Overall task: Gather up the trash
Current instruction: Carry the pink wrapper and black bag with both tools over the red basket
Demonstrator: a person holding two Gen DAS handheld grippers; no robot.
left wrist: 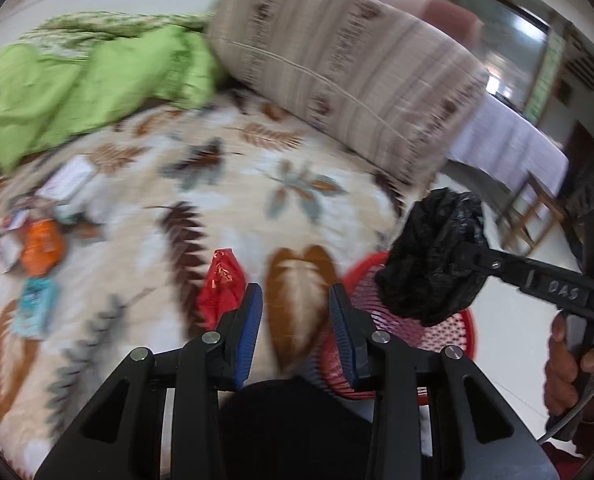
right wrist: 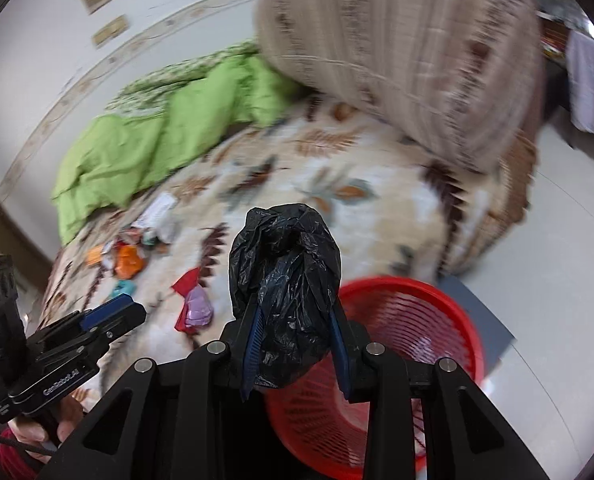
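Note:
My right gripper (right wrist: 295, 336) is shut on a crumpled black plastic bag (right wrist: 287, 280) and holds it in the air just left of a red mesh basket (right wrist: 429, 320) that stands on the floor by the bed. In the left wrist view the bag (left wrist: 429, 264) hangs over the basket's rim (left wrist: 457, 328). My left gripper (left wrist: 296, 320) is open and empty over the bed edge, next to a red wrapper (left wrist: 219, 284). More wrappers (left wrist: 41, 248) lie on the leaf-patterned blanket at the left.
A green quilt (left wrist: 77, 92) and a striped beige bolster (left wrist: 337, 80) lie at the back of the bed. A white cloth-covered table (left wrist: 513, 148) and a wooden chair (left wrist: 537, 208) stand at the right. The floor is light tile (right wrist: 557, 240).

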